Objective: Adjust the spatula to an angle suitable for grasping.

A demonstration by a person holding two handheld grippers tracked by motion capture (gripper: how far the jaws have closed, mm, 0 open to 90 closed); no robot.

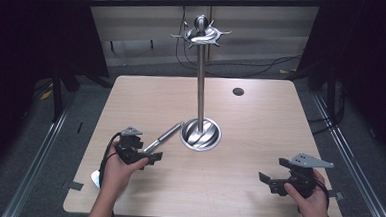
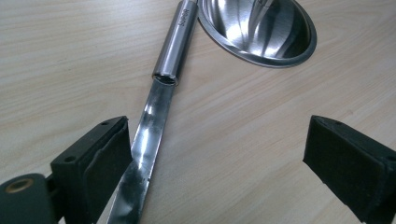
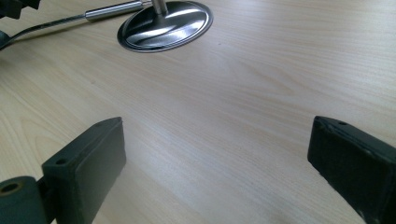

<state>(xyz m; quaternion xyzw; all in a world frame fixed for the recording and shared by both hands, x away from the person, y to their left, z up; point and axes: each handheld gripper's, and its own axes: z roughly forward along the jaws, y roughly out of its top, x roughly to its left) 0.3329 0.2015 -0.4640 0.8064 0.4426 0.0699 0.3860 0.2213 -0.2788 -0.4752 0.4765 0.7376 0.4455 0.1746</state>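
A steel utensil lies flat on the wooden table; its round handle (image 1: 167, 134) (image 2: 176, 42) points at the stand's base and its flat shaft (image 2: 144, 144) runs back under my left hand. My left gripper (image 1: 151, 157) (image 2: 219, 144) is open and low over the shaft, which lies just beside the left pad (image 2: 109, 158) with a wide gap to the other pad. A metal stand has a round dished base (image 1: 200, 135) (image 2: 261, 28) (image 3: 163, 23), an upright pole (image 1: 200, 89) and hooks at the top (image 1: 201, 35). My right gripper (image 1: 269, 182) (image 3: 217, 140) is open over bare wood at the front right.
A small dark hole (image 1: 238, 91) sits in the table's (image 1: 260, 127) far right part. A pale shiny shape (image 1: 95, 178) shows by the left wrist at the table's front left edge. Cables run along the floor behind the table.
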